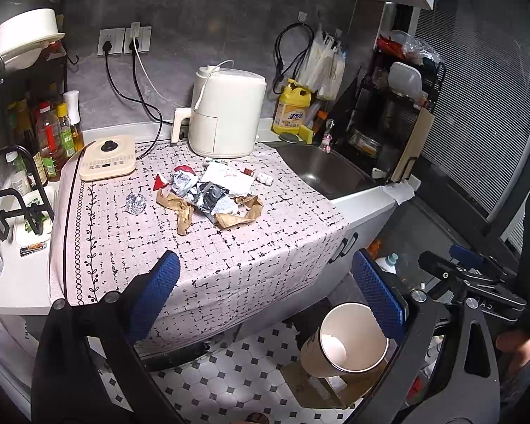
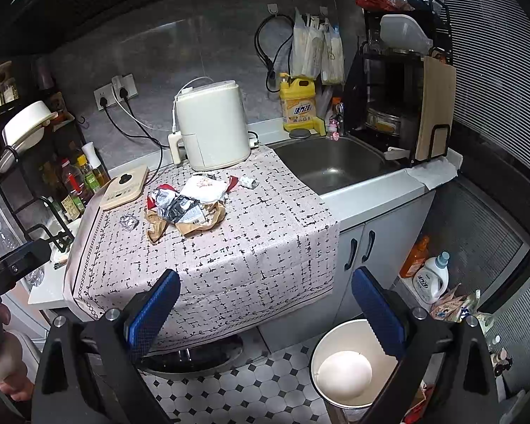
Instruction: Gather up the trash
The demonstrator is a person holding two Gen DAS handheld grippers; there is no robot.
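A heap of trash [image 1: 208, 196] lies on the patterned cloth: crumpled brown paper, silver wrappers, a white paper bag and red scraps. It also shows in the right wrist view as a trash heap [image 2: 187, 205]. A foil ball [image 1: 135, 203] sits just left of it, foil ball [image 2: 129, 221]. A small white wrapper [image 1: 265, 178] lies to the right. A white bin [image 2: 346, 364] stands on the floor below the counter, bin [image 1: 349, 339]. My left gripper [image 1: 265, 293] and my right gripper [image 2: 265, 304] both hover open before the counter's front edge, holding nothing.
A white air fryer [image 1: 226, 113] and a beige induction cooker [image 1: 107, 157] stand behind the trash. Oil bottles [image 1: 53, 134] line the left. A steel sink [image 2: 332, 166] lies to the right, with yellow detergent [image 2: 298, 106] and a dish rack [image 2: 402, 99]. Detergent bottles [image 2: 431, 275] stand on the floor.
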